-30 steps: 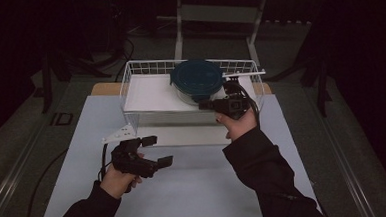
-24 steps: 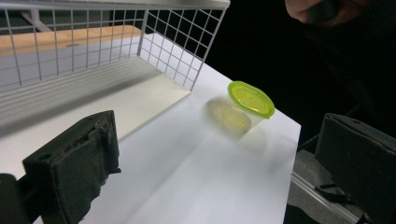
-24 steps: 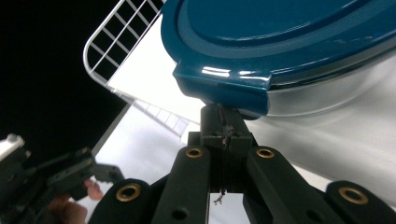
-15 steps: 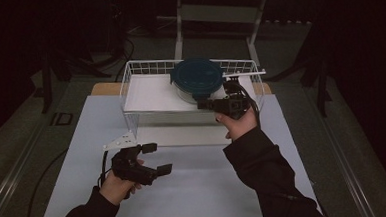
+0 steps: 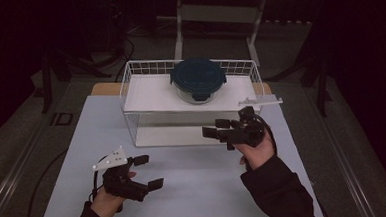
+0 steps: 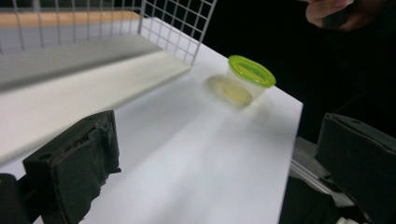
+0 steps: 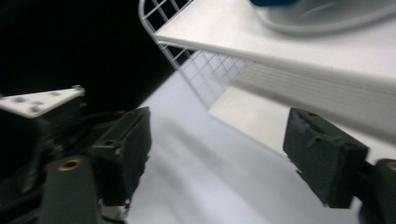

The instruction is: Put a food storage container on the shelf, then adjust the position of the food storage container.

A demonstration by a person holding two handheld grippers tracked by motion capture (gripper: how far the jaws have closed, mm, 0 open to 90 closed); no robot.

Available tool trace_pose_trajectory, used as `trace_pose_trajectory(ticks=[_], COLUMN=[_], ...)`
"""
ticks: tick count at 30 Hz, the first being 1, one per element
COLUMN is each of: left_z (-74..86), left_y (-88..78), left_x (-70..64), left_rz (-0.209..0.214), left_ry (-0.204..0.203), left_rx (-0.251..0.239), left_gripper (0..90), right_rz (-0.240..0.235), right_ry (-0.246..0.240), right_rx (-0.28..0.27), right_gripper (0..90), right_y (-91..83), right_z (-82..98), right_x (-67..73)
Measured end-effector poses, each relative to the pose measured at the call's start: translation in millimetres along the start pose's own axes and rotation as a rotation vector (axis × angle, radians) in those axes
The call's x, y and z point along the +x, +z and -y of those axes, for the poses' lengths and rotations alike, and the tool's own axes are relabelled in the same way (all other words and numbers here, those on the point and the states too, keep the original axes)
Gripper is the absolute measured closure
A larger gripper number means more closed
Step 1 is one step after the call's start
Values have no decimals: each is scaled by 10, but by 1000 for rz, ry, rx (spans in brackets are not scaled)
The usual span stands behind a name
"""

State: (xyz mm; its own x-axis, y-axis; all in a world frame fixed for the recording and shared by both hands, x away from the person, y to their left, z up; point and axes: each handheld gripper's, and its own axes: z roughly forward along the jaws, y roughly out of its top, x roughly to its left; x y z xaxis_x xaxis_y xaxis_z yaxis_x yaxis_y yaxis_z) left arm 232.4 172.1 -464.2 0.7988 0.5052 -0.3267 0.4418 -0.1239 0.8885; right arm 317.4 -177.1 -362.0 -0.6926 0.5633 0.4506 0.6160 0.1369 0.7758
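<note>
A round glass container with a dark blue lid (image 5: 198,78) stands on the white top shelf (image 5: 150,93) of a wire rack. My right gripper (image 5: 213,128) hovers in front of the rack, below the shelf's edge and apart from the container. Its jaws have just been opening and nothing is between them; in the right gripper view (image 7: 224,140) they stand wide over the white table. My left gripper (image 5: 152,171) is open and empty low over the table at front left. In the left gripper view (image 6: 219,140) a small clear cup with a green lid (image 6: 247,77) stands near the table's edge.
The wire rack (image 5: 129,77) takes up the back middle of the white table (image 5: 195,188); its lower shelf (image 5: 167,136) is bare. A white bracket (image 5: 260,101) juts from the rack's right side. A dark floor surrounds the table.
My right gripper left the container's edge, dropped and pulled back toward the person, and its jaws opened. My left gripper sank a little toward the front of the table.
</note>
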Motion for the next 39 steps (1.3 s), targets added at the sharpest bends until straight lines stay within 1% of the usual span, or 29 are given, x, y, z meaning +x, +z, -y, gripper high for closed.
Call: trace_pose_trajectory(ticks=[1, 2, 3, 4, 5, 7, 9, 10, 12, 15, 16, 17, 18, 19, 21, 22, 24, 25, 26, 28, 29, 30, 31, 32, 33, 34, 35, 37, 39], left_z=[20, 38, 38, 69, 86, 120, 157, 175, 211, 260, 273, 285, 293, 304, 319, 325, 338, 348, 352, 365, 370, 373, 376, 379, 379, 378, 380, 379, 381], left_y=[-13, -24, -24, -51, -64, -79, -91, -95, -106, -117, -122, -124, -127, -126, -127, -127, -123, -122, -118, -116, -116, -115, -114, -114, -114, -115, -116, -118, -119], left_x=[0, -1, -1, -9, -20, -45, -77, -92, -114, -134, -133, -136, -132, -125, -110, -101, -90, -85, -86, -83, -82, -80, -78, -77, -77, -75, -76, -77, -78], left_rz=[0, -5, -5, -9, -12, -18, -21, -24, -23, -18, -19, -24, -27, -30, -33, -32, -34, -36, -41, -46, -47, -48, -45, -44, -44, -46, -43, -43, -42], left_ry=[-1, -2, -2, -3, -1, 5, 19, 23, 32, 28, 36, 34, 41, 41, 45, 43, 41, 46, 48, 57, 56, 56, 55, 54, 54, 52, 51, 54, 55], left_rx=[0, 1, 1, -1, -6, -6, -4, -3, -8, -16, -16, -14, -12, -8, -12, -15, -14, -17, -13, -10, -11, -10, -12, -16, -16, -16, -21, -18, -20], left_gripper=[0, 0, 0, 0, 0, 0, 0, 0, 0, 0, 0, 0, 0, 0, 0, 0, 0, 0, 0, 0, 0, 0, 0, 0, 0, 0, 0, 0, 0], right_rz=[-12, -8, -8, 3, 26, 27, 39, 41, 66, 90, 98, 105, 112, 115, 150, 148, 175, 185, 210, 244, 254, 261, 281, 304, 304, 316, 349, 369, 391], right_ry=[10, 18, 18, 17, -8, -33, -62, -69, -85, -85, -89, -91, -83, -81, -84, -84, -84, -86, -84, -93, -82, -76, -76, -74, -74, -70, -72, -56, -45], right_rx=[-14, -29, -29, -36, -52, -65, -80, -89, -107, -83, -72, -69, -71, -72, -65, -63, -64, -63, -64, -60, -61, -65, -63, -58, -58, -58, -53, -52, -44], right_gripper=[227, 235, 235, 234, 237, 232, 210, 208, 204, 189, 181, 153, 142, 144, 146, 146, 159, 193, 252, 339, 409, 440, 485, 550, 550, 597, 697, 763, 800], right_y=[-30, -61, -61, -89, -159, -230, -311, -352, -433, -528, -552, -573, -591, -603, -642, -655, -699, -726, -768, -825, -855, -884, -905, -925, -925, -945, -984, -1024, -1059], right_z=[52, 103, 103, 151, 240, 315, 377, 405, 461, 531, 555, 580, 600, 617, 669, 686, 727, 746, 769, 802, 823, 846, 870, 895, 895, 921, 975, 1030, 1090], right_x=[-30, -57, -57, -77, -100, -120, -129, -133, -142, -174, -182, -193, -211, -225, -270, -287, -326, -348, -374, -412, -435, -462, -484, -505, -505, -530, -573, -629, -681])
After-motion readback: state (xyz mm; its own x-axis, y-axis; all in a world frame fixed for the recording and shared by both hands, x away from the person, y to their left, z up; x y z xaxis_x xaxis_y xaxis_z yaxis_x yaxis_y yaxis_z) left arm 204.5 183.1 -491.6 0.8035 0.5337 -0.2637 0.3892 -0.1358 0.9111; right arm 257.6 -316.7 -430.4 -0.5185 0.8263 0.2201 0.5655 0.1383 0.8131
